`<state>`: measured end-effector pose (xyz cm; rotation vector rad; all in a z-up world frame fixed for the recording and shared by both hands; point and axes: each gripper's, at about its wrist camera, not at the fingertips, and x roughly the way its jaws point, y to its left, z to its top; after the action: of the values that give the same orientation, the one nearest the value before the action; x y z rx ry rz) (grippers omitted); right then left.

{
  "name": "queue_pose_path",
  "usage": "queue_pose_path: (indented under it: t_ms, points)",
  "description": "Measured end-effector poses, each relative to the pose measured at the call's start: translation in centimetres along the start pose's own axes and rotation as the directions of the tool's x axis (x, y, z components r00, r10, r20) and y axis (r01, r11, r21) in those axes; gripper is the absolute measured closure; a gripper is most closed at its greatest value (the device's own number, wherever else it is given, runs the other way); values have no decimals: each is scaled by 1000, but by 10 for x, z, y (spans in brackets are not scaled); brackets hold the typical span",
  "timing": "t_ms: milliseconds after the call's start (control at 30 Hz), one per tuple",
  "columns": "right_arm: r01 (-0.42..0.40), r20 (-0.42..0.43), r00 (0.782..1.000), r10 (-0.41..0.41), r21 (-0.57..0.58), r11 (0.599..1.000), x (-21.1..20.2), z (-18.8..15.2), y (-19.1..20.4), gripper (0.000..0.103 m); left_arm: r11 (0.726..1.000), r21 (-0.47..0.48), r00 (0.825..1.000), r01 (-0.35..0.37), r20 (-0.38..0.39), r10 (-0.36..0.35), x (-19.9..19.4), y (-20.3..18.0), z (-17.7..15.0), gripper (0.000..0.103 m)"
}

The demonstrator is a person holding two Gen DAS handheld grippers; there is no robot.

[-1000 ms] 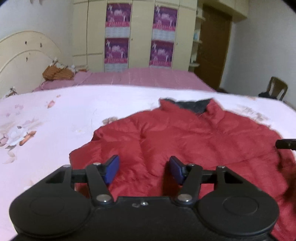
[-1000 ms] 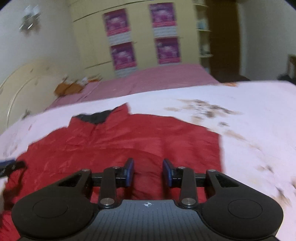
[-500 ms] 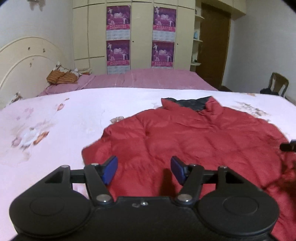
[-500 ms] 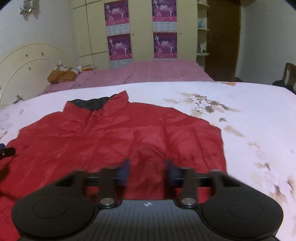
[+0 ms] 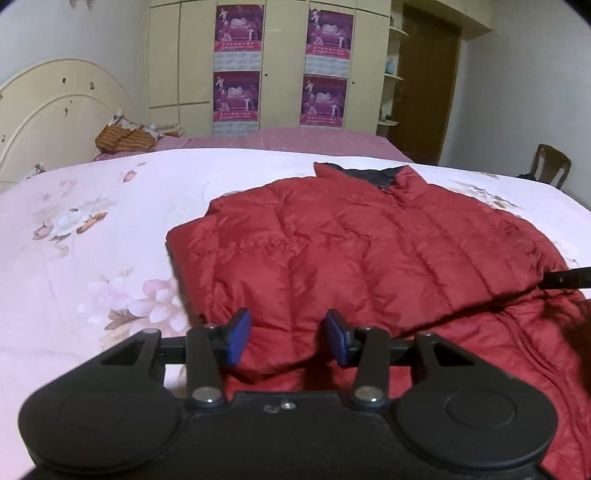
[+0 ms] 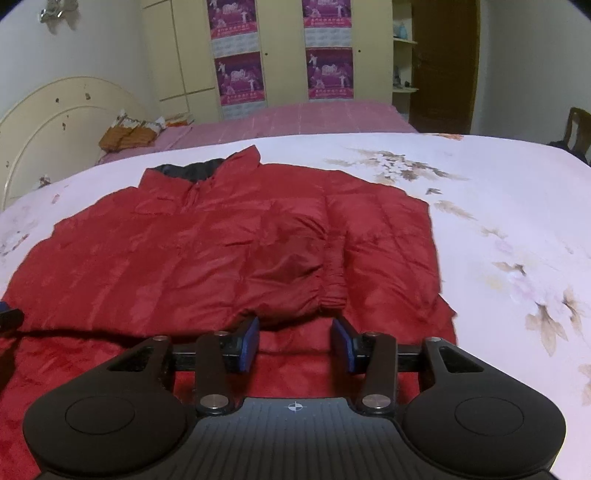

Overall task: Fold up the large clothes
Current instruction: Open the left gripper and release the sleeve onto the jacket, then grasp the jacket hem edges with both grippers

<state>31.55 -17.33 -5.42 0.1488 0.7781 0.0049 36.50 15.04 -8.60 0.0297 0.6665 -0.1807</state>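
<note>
**Red puffer jacket spread on bed, both grippers poised at its near edge**

A red quilted puffer jacket (image 5: 369,251) lies flat on a pale pink floral bedspread (image 5: 92,258), its dark-lined collar (image 5: 365,173) pointing toward the far wall. In the right wrist view the jacket (image 6: 207,251) shows one sleeve folded in across the body, with the elastic cuff (image 6: 334,291) lying just ahead of the tool.

The left gripper (image 5: 286,341) sits low over the near left part of the garment. A bulge of red fabric lies between its blue pads (image 5: 238,339); the jaws have just been closing, yet a gap is visible on each side and the pads do not press the cloth, so nothing is grasped.

The right gripper (image 6: 295,343) hovers over the near hem close to the cuff. Its jaws have likewise just been closing and stand parted, with fabric beneath them and nothing clamped.

Beyond the bed stand a cream headboard (image 5: 55,110), a wardrobe (image 5: 280,66) bearing purple posters (image 5: 238,27), a brown door (image 5: 428,81) and a wooden chair (image 5: 550,166).
</note>
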Motion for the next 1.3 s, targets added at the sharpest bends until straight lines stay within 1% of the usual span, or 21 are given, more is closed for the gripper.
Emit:
queue_pose_path:
  t_ms: [133,167,200,233,267,300,333,433,567,633,667,700,733,867,967,1067,1133,1167,1233,1267,1300]
  points:
    - [-13,-19,1000,13,12,1000,8,4,-3,58,1000,13,1000,-12,7,11,-6,2,2,59]
    - [-27,-20,999,28,20,999,3,4,-5,58,1000,13,1000,-16,9,16,-11,2,2,51]
    - [-35,-15,999,36,29,999,-4,3,-7,58,1000,10,1000,-20,10,20,-16,2,-1,31]
    - [-38,-9,999,39,35,999,-11,1,-10,57,999,7,999,-32,16,32,-22,3,-3,22]
    - [-36,-3,999,36,39,999,-20,-3,-13,52,999,6,999,-41,25,41,-29,2,-7,19]
    - [-37,1,999,37,40,999,-28,-7,-17,30,999,6,999,-39,20,39,-36,1,-11,19]
    - [-44,10,999,43,40,998,-38,-13,-23,23,999,2,999,-36,8,36,-43,0,-16,19]
    - [-47,0,999,47,54,997,-63,-30,-41,23,999,-29,999,-38,-15,37,-65,0,-33,21]
    - [-53,17,999,52,101,993,-100,-50,-70,23,993,-101,996,-59,-67,52,-92,2,-63,26]
    - [-56,37,998,52,97,994,-114,-56,-78,23,990,-120,994,-76,-87,66,-104,1,-76,28]
    - [-59,43,998,55,91,994,-120,-57,-79,25,989,-121,993,-80,-93,68,-108,1,-80,29]
    - [-59,42,998,56,86,994,-126,-60,-81,32,989,-121,992,-89,-102,76,-113,1,-85,29]
    - [-58,38,998,55,87,994,-132,-64,-83,34,988,-126,990,-89,-117,75,-118,1,-89,29]
    - [-49,3,999,49,104,993,-157,-91,-98,34,990,-134,986,-51,-164,29,-137,3,-103,27]
    - [-63,-51,996,73,167,984,-171,-113,-124,33,987,-159,983,-6,-180,-23,-154,8,-115,29]
    - [-109,-127,981,144,248,963,-177,-139,-151,34,977,-203,977,57,-188,-97,-172,11,-130,30]
    - [-169,-115,972,205,264,950,-188,-152,-160,34,971,-220,972,99,-188,-142,-182,10,-140,30]
    - [-209,-118,961,250,280,937,-194,-156,-163,34,966,-229,969,120,-184,-163,-185,10,-143,30]
    - [-287,-120,932,341,326,901,-200,-162,-167,34,942,-280,958,185,-163,-236,-189,11,-148,33]
    - [-322,-117,918,379,340,884,-201,-164,-168,34,926,-308,951,217,-148,-272,-189,13,-150,39]
    - [-343,-112,909,401,345,874,-200,-165,-166,34,907,-338,941,250,-134,-310,-186,15,-151,47]
